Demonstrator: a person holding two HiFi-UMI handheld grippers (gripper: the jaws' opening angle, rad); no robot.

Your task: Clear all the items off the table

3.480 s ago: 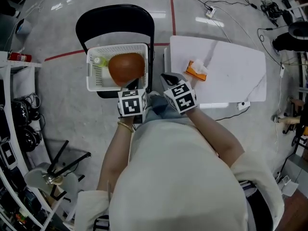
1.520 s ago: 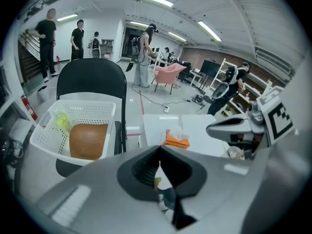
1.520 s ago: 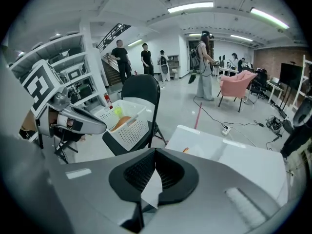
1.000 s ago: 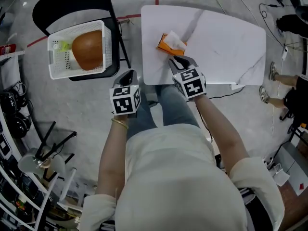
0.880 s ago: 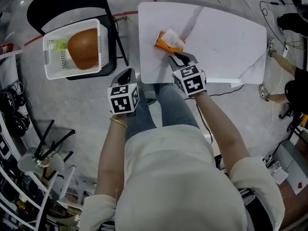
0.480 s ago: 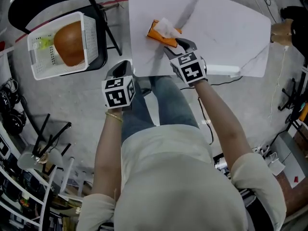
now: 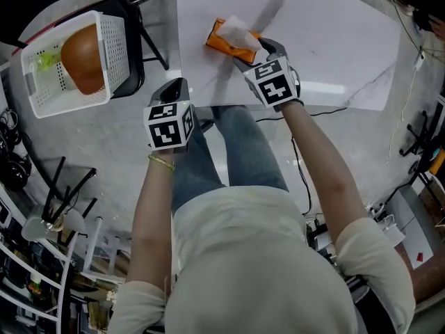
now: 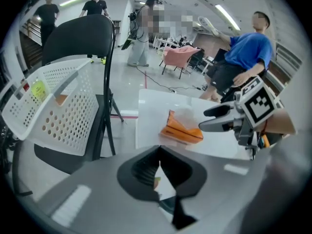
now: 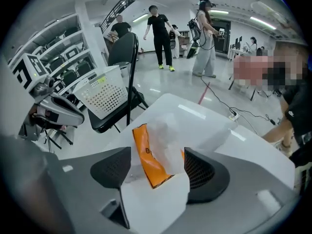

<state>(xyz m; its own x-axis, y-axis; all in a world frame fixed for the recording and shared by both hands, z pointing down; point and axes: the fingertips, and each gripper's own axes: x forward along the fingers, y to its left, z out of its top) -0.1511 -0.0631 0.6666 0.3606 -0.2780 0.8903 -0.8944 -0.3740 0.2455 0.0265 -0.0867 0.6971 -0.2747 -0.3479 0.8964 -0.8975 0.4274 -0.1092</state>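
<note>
Forward goes the right tool (image 7: 256, 53): a second ago it hung at the near edge of the worktop (image 7: 334, 40), and now it reaches in over that edge. Its jaws are opening, and the orange tissue pack (image 7: 226, 37) stands right between them, pads on either side but not pressing yet. The pack lies on the worktop close to the near edge, white tissue poking out of the top. It looks like the last item left on the worktop, so a squeeze and a lift should finish the clearing. Off the worktop's left side, the white basket (image 7: 115, 47) on the black chair (image 7: 135, 82) already carries a round brown item (image 7: 80, 47). The left tool (image 7: 174, 88) hangs clenched and empty, just off the worktop's near left corner.
</note>
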